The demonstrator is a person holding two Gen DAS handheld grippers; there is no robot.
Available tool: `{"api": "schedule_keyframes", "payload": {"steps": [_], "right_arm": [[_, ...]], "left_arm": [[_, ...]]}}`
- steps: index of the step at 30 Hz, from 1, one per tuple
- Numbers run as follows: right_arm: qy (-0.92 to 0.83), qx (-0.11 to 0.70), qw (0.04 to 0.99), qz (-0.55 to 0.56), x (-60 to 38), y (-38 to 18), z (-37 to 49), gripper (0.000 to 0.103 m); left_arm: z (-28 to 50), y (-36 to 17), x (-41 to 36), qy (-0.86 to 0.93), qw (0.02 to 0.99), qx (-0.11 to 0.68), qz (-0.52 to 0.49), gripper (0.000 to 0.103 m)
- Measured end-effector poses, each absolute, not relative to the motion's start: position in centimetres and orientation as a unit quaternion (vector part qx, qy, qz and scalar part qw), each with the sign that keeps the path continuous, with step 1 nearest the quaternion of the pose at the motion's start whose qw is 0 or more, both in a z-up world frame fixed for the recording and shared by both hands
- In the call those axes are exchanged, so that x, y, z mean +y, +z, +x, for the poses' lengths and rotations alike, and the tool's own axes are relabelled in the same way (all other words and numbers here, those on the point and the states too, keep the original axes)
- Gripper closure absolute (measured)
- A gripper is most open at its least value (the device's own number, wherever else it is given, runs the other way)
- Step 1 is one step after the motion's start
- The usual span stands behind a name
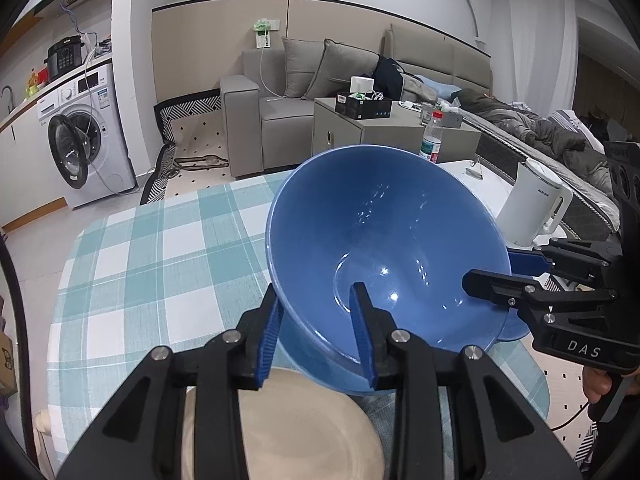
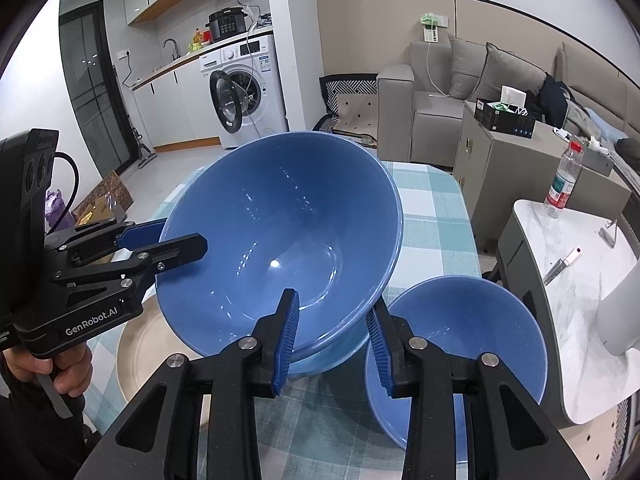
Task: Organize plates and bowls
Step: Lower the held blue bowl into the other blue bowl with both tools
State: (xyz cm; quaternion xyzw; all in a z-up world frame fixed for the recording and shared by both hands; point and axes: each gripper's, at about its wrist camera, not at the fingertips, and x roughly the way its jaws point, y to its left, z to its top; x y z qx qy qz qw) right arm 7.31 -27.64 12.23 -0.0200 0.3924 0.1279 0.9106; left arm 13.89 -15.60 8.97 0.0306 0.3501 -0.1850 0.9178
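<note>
A large blue bowl (image 1: 384, 232) is held tilted above the checked table, gripped by both grippers on opposite rims; it also shows in the right wrist view (image 2: 272, 232). My left gripper (image 1: 318, 332) is shut on its near rim, one finger inside, one outside. My right gripper (image 2: 334, 340) is shut on the other rim and appears from the side in the left wrist view (image 1: 496, 276). A beige plate (image 1: 304, 432) lies below the bowl, also visible in the right wrist view (image 2: 140, 352). A second, smaller blue bowl (image 2: 472, 340) sits on the table to the right.
The table has a teal checked cloth (image 1: 152, 256). A white kettle (image 1: 532, 208) and a water bottle (image 2: 564, 180) stand on a marble side table (image 2: 580, 280) at the right. A sofa and a washing machine stand beyond.
</note>
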Motion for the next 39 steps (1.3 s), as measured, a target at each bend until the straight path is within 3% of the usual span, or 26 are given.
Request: {"api": "schedule_keyframes", "payload": {"steps": [39], "right_arm": [[0.096,0.401,0.911,-0.012,-26.0,7.5,7.0,0.059]], "left_arm": [[15.1,3.9,-15.3,-0.176,0.904,0.388,0.040,0.070]]}}
